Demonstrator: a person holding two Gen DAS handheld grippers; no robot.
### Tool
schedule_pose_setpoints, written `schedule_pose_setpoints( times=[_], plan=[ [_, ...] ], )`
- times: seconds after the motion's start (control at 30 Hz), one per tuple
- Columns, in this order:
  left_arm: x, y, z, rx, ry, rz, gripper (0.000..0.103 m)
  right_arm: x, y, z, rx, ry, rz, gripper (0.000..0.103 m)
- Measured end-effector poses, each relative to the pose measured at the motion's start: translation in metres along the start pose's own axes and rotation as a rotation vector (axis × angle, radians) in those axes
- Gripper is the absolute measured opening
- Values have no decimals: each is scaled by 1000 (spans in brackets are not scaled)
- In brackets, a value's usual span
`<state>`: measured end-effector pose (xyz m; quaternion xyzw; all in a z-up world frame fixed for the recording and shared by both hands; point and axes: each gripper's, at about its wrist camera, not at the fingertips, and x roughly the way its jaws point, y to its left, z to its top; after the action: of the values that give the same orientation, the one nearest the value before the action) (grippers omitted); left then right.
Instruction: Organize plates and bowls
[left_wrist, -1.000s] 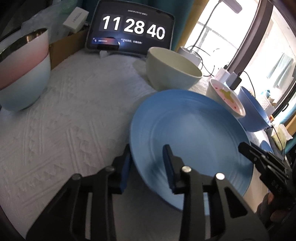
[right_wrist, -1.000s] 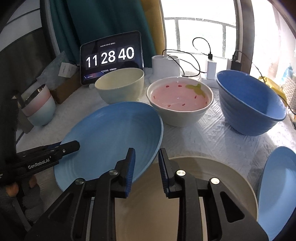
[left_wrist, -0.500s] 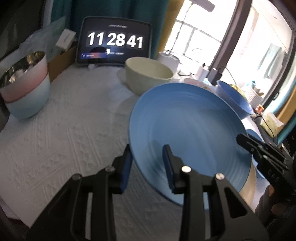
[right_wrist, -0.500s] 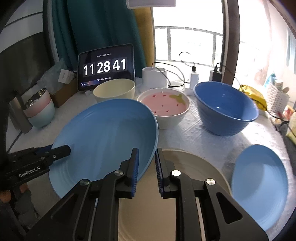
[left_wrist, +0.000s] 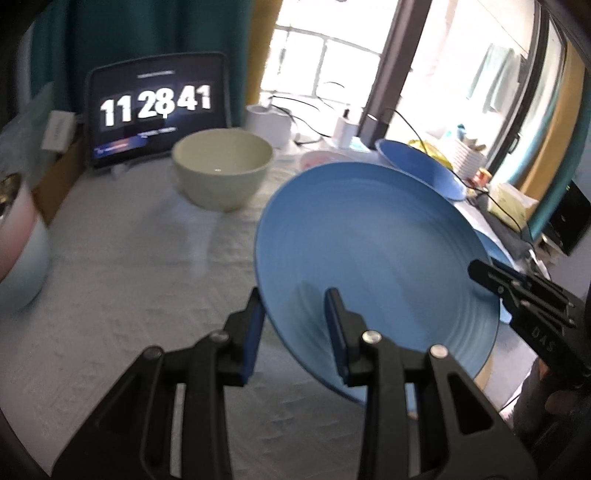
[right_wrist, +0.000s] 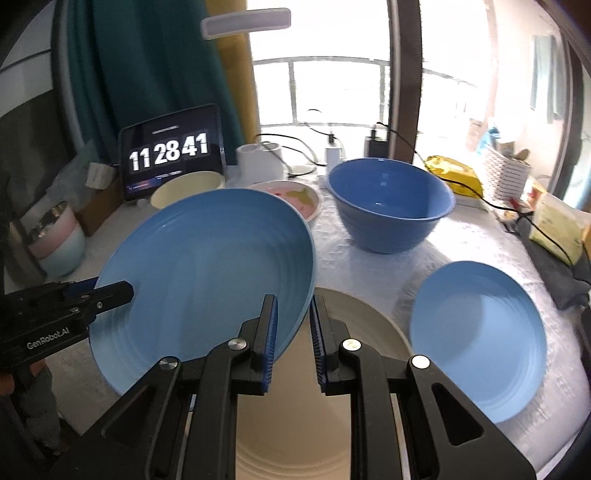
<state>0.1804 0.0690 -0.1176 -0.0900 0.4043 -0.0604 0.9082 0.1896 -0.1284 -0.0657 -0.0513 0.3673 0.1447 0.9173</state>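
The left tongs (left_wrist: 295, 325) and right tongs (right_wrist: 293, 332) each clamp opposite rims of the large round blue plate (right_wrist: 207, 273), held tilted at centre frame above the big beige plate (right_wrist: 354, 332). The right tongs have just been closing on that rim. Judging from this, stacking is barely begun. I count three plates, the third being the small blue plate (right_wrist: 476, 343) at lower right, and five bowls, two of them nested.

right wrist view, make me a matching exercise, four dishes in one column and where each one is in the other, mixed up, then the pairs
Things:
1. large blue plate
2. beige plate
3. small blue plate
4. blue bowl

Places:
A. on the cloth, far right, nothing touching it
B. held tilted by its rim between both grippers
C. standing behind the beige plate, near the window
D. flat, directly below the right gripper

Pairs: 1-B, 2-D, 3-A, 4-C
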Motion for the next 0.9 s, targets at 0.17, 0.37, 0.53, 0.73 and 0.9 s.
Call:
schedule_pose_setpoints(
  times=[0.17, 0.37, 0.53, 0.73, 0.9],
  plan=[
    [7, -30, 2, 60, 13, -42, 34, -11, -23, -7, 41, -2, -47, 20],
    [7, -59, -5, 72, 22, -15, 34, -20, -53, -19, 62, 6, -48, 20],
    [6, -71, -11, 49, 35, 48, 34, -19, -71, -30, 46, 26, 11, 20],
    [4, -85, -22, 38, 55, 125, 34, -11, -84, -39, 29, 50, 94, 20],
    [8, -96, -26, 37, 83, 163, 34, -8, -93, -42, 18, 63, 145, 20]
  ],
)
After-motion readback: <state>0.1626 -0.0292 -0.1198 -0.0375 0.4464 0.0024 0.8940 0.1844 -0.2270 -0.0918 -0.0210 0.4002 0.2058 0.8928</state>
